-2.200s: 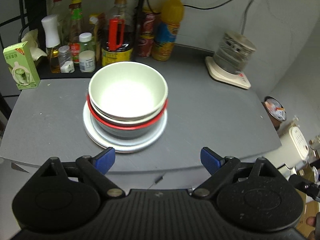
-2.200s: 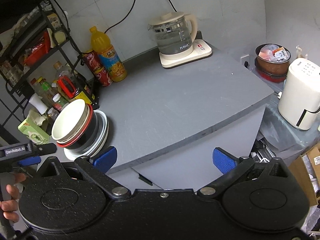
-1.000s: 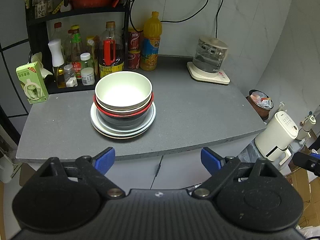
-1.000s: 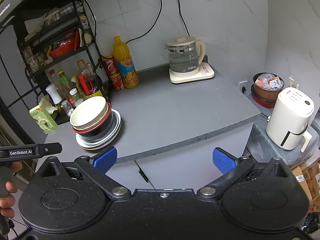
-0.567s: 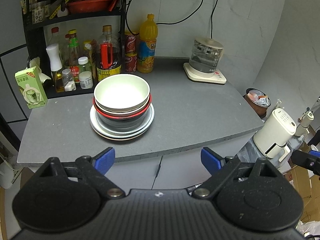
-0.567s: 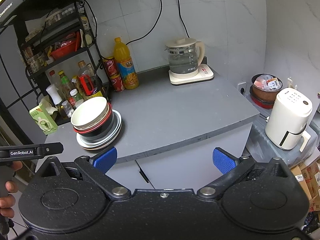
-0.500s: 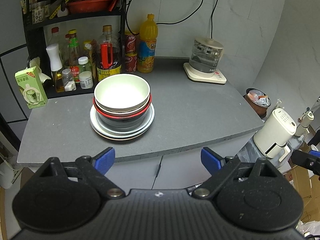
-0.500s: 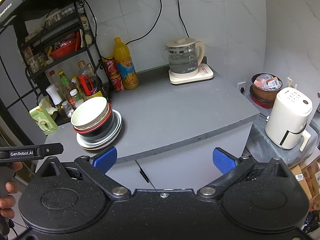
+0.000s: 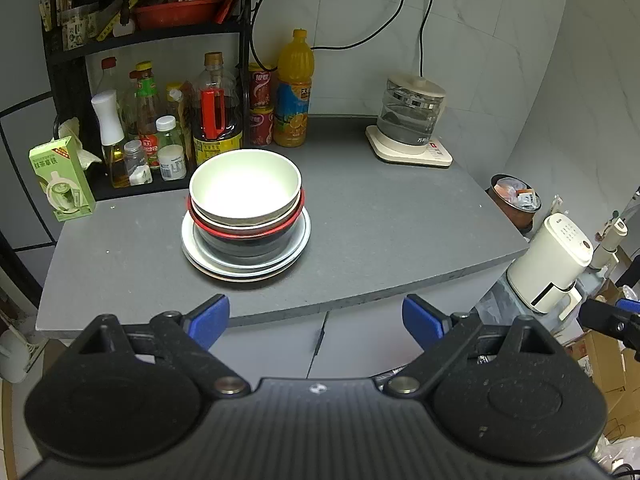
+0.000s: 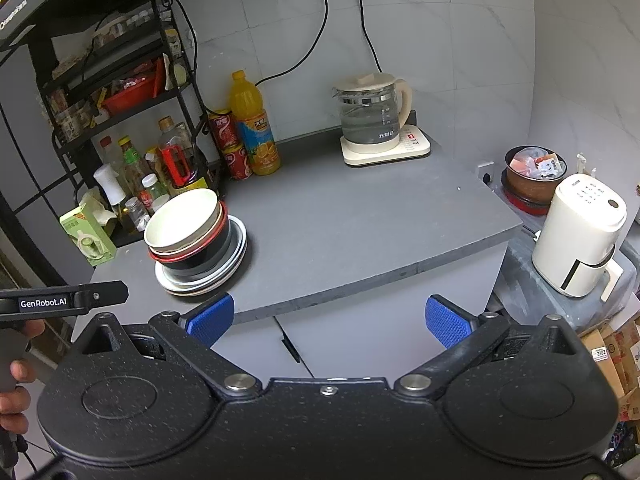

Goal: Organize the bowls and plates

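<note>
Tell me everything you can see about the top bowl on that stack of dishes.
The top bowl is round and deep, cream-white inside with a duller beige outer wall, smooth like glazed ceramic or melamine. It looks empty and sits upright, nested in a second pale bowl, which sits in a red-rimmed black bowl. That pile rests on stacked plates on the grey counter, in front of the bottles. Neither hand-held gripper touches it.

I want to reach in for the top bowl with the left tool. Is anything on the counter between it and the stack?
Nothing visible. The left tool is open and empty, off the counter's near edge; only bare grey counter lies between it and the cream bowl atop the stack. The bottles stand behind.
</note>
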`<state>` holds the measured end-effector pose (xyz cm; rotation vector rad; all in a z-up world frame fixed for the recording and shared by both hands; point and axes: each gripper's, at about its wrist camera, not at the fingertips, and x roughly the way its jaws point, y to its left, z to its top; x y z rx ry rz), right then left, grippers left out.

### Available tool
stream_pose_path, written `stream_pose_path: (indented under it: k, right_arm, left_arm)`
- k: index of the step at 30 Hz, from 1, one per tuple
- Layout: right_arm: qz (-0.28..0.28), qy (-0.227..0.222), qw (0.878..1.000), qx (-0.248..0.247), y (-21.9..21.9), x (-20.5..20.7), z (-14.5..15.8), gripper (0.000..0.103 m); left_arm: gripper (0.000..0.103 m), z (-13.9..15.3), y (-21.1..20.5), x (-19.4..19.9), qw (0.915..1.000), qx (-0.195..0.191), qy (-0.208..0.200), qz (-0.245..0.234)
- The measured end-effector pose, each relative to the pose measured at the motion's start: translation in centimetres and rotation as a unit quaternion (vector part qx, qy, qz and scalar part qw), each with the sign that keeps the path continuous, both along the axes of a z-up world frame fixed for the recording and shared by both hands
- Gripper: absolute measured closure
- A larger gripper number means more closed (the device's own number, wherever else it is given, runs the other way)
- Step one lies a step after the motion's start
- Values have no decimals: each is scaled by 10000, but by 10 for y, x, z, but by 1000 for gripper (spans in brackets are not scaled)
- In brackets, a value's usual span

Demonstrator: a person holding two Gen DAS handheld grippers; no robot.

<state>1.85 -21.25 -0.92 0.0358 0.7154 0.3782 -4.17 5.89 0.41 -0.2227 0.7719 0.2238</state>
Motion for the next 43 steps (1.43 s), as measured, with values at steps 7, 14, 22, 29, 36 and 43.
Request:
stream_pose_path:
  k: [7,14,22,29,36,43]
  right_arm:
    - [-15,8,10000,7,0,1,0,0]
    - [-35,-6,10000,-23,1,1,-2,0]
    - [-76,-8,10000,-21,1,2,-4,0]
    - [-122,7,9999,7,0,2,-4,0]
    - [-171,48,9998,58,0,2,-7,0]
    - [-151,101,9998,72,4,0,-13,0]
  left_arm:
    - [10,0,3,-1,10000,-3,-13,-25]
    - [10,-1,4,-1,10000,2,-8,-53]
    - [10,-2,4,1,10000,7,4,-70]
    - [10,-2,4,4,10000,12,29,-85]
    - [10,-3,3,7,9999,0,56,-136]
    - [10,-2,4,6,9999,6,47,-148]
